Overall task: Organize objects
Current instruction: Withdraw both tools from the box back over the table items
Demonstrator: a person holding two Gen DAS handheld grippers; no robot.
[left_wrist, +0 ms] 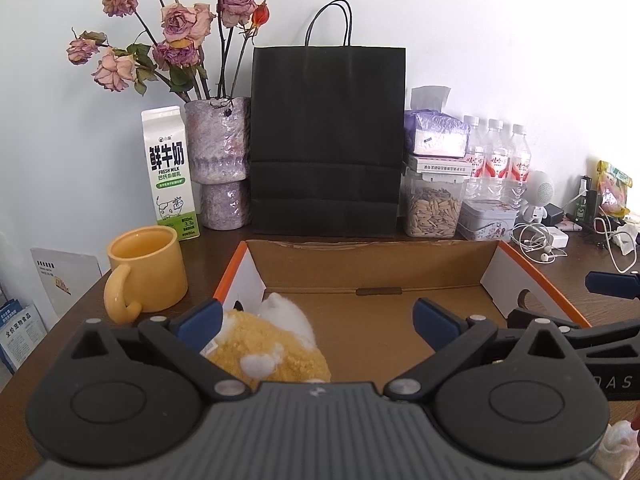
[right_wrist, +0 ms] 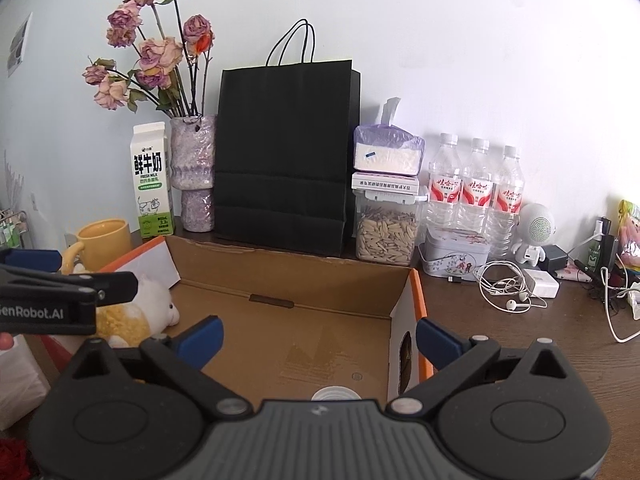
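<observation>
While spread wide, left hand-held gripper [left_wrist: 318, 322] empty, plush toy [left_wrist: 272, 346] in cardboard box [left_wrist: 372, 268] lower left | right hand-held gripper [right_wrist: 318, 338] apart, empty, plush toy [right_wrist: 136, 312] centre left in cardboard box [right_wrist: 304, 320]

Milk carton [left_wrist: 169, 172] reads "FRESH MILK"; left tool [right_wrist: 36, 314], "GenRobot.AI".

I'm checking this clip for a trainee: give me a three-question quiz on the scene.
1. True or false: the plush toy lies inside the cardboard box.
2. How many water bottles stand by the wall?
3. The mug is: A) green B) yellow C) black.

Key: 1 true; 2 three; 3 B. The left gripper and the right gripper are open and hold nothing.
</observation>
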